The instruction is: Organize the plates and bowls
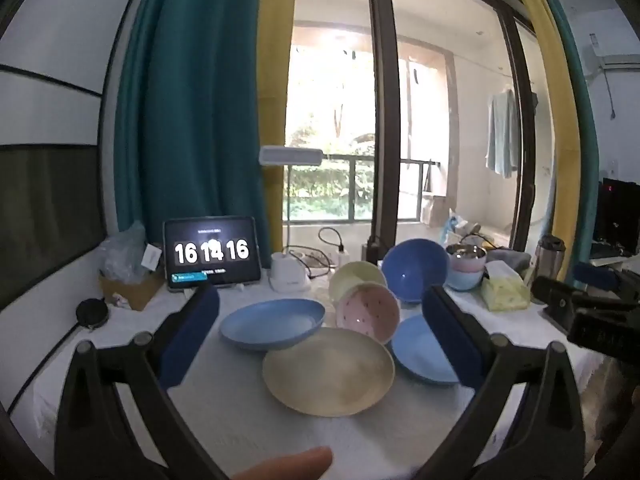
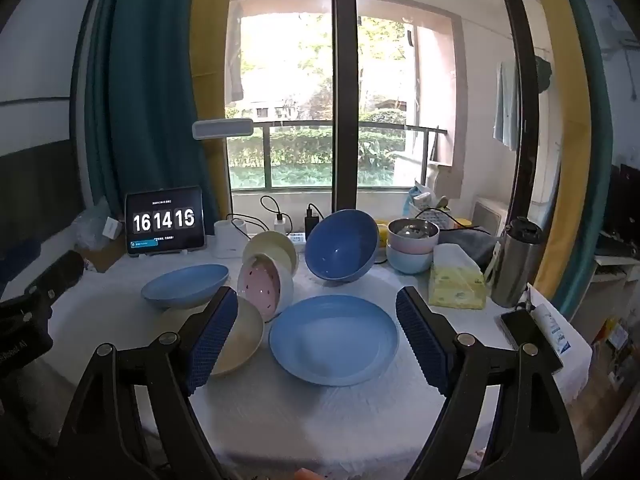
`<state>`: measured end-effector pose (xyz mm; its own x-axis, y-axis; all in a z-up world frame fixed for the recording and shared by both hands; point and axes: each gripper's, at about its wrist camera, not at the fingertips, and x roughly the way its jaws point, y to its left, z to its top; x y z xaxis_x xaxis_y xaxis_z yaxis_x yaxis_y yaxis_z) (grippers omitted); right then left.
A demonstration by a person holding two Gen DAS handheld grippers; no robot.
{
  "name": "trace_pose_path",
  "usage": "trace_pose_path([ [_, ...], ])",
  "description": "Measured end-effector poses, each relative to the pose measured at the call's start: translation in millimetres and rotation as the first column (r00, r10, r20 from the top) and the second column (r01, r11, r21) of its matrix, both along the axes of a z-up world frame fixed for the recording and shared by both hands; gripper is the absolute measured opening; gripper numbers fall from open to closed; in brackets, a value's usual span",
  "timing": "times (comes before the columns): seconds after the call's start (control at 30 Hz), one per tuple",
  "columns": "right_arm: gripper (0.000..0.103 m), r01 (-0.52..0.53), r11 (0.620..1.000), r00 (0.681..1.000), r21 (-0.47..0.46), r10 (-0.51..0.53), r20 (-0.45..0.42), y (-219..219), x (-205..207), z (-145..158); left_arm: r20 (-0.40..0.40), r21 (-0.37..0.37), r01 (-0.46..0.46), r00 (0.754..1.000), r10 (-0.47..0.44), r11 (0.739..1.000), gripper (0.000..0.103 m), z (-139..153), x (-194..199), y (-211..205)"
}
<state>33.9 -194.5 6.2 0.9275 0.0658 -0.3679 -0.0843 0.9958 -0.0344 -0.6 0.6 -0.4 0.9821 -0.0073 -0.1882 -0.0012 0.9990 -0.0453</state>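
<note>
On the white table lie a beige plate (image 1: 329, 370) (image 2: 240, 338), a blue plate at left (image 1: 272, 323) (image 2: 185, 285) and a blue plate at right (image 1: 420, 350) (image 2: 334, 339). A pink dotted bowl (image 1: 367, 312) (image 2: 262, 286), a pale yellow bowl (image 1: 356, 279) (image 2: 272, 248) and a dark blue bowl (image 1: 415, 269) (image 2: 342, 245) stand tilted behind them. My left gripper (image 1: 320, 336) is open and empty above the beige plate. My right gripper (image 2: 318, 338) is open and empty above the right blue plate.
A tablet clock (image 1: 212, 253) (image 2: 165, 220), a white charger box (image 1: 288, 272), stacked small bowls (image 2: 412, 246), a yellow tissue pack (image 2: 458, 280), a steel flask (image 2: 516, 260) and a phone (image 2: 528, 338) ring the table. A cardboard box (image 1: 128, 286) sits far left.
</note>
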Motion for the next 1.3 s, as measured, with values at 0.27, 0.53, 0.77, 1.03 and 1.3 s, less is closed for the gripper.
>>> trace_pose_path([
  [0.27,0.084,-0.011,1.000,1.000,-0.017,0.011,-0.014,0.3,0.3,0.9,-0.026,0.015,0.004,1.000,-0.004,1.000,0.103,-4.4,3.4,-6.2],
  [0.53,0.084,-0.004,1.000,1.000,-0.009,0.003,-0.025,0.8,1.8,2.6,-0.039,0.018,0.002,0.999,-0.001,1.000,0.102,-2.6,-1.6,-1.9],
  [0.77,0.084,-0.007,1.000,1.000,-0.017,0.006,-0.023,6.2,-1.0,2.6,-0.032,0.017,0.004,0.999,-0.003,1.000,0.103,-2.1,-2.1,0.4],
  [1.03,0.084,-0.007,1.000,1.000,-0.010,0.007,-0.024,7.4,-2.5,2.7,-0.022,0.020,-0.001,1.000,0.002,1.000,0.103,0.1,-4.2,2.2],
  [1.3,0.084,-0.010,1.000,0.999,-0.003,0.010,-0.036,5.0,-0.8,-1.8,-0.027,0.024,0.000,1.000,0.001,1.000,0.103,-1.4,-3.8,1.0],
])
